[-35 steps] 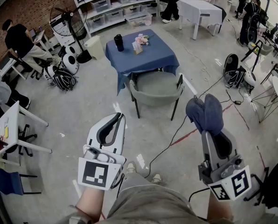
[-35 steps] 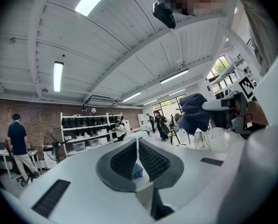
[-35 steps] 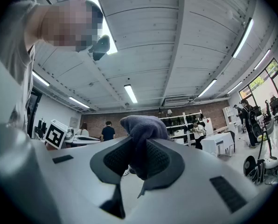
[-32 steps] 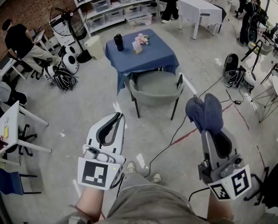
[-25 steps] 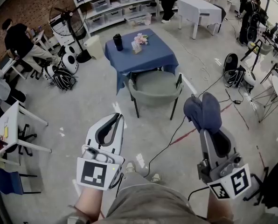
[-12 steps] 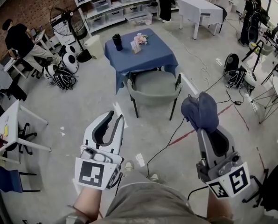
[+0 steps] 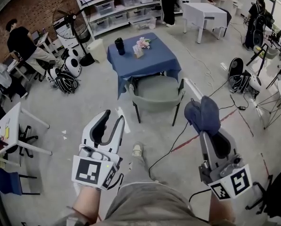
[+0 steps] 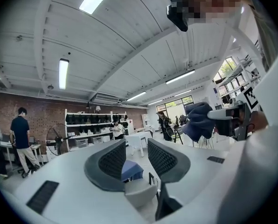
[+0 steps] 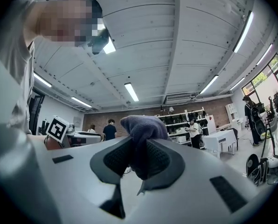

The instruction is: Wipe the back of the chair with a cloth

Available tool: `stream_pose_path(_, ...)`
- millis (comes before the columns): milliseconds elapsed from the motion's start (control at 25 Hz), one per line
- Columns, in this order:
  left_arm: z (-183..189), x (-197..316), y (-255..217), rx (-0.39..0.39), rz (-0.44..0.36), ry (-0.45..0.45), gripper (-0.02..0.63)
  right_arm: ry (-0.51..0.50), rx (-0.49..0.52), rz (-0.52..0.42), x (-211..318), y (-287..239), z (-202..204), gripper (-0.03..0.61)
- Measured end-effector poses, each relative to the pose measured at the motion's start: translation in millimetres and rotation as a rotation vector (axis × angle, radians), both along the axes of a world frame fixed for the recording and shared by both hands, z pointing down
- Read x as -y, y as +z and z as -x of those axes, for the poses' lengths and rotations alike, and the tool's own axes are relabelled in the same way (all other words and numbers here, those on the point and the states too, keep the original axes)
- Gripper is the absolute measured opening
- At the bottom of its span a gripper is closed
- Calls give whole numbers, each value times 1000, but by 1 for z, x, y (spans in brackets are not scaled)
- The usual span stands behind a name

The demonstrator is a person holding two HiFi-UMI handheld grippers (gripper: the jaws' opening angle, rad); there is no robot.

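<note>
The grey chair [image 7: 155, 89] stands at the blue-clothed table [image 7: 143, 55], its back turned toward me, some way ahead of both grippers. My left gripper [image 7: 113, 117] points level at it; its jaws are opening with nothing between them. In the left gripper view the chair [image 8: 138, 192] shows in the gap of that gripper [image 8: 136, 147]. My right gripper [image 7: 205, 127] is shut on a bunched dark blue cloth [image 7: 204, 113], which bulges above the pads [image 9: 155, 158]. The cloth [image 9: 143, 125] hides the fingertips of the right gripper [image 9: 139, 158].
On the table stand a dark flask [image 7: 120, 44] and a small flower bunch [image 7: 142, 43]. A black cable [image 7: 171, 142] and red tape run across the floor by the chair. A fan [image 7: 67, 20], shelves, white tables and several people ring the room.
The left jaws have spread apart from shut. A foot now shows on the floor ahead of me, and the chair sits slightly closer. The right gripper still holds the cloth.
</note>
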State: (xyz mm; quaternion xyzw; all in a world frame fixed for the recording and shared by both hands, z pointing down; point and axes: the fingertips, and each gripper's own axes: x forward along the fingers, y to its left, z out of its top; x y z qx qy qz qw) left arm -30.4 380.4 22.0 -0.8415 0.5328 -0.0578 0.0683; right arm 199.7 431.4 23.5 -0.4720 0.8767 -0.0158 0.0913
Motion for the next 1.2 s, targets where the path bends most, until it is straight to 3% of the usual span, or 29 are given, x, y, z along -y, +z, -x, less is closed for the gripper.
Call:
stream_pose_path(320,3,41,27,1,29,25,152,16,-12,20,36,25,7,81)
stream_pose_path(560,17,91,57,4,108,17,152,30,-24,65,82,43,18,81)
stream_pose_path(1000,62,223,103,7,257,12,168,40,-52,203,222,86,63,81)
stream_pose_path(1200,82,295,137,-23,370,27,170,37,-93,297,294,113,90,81)
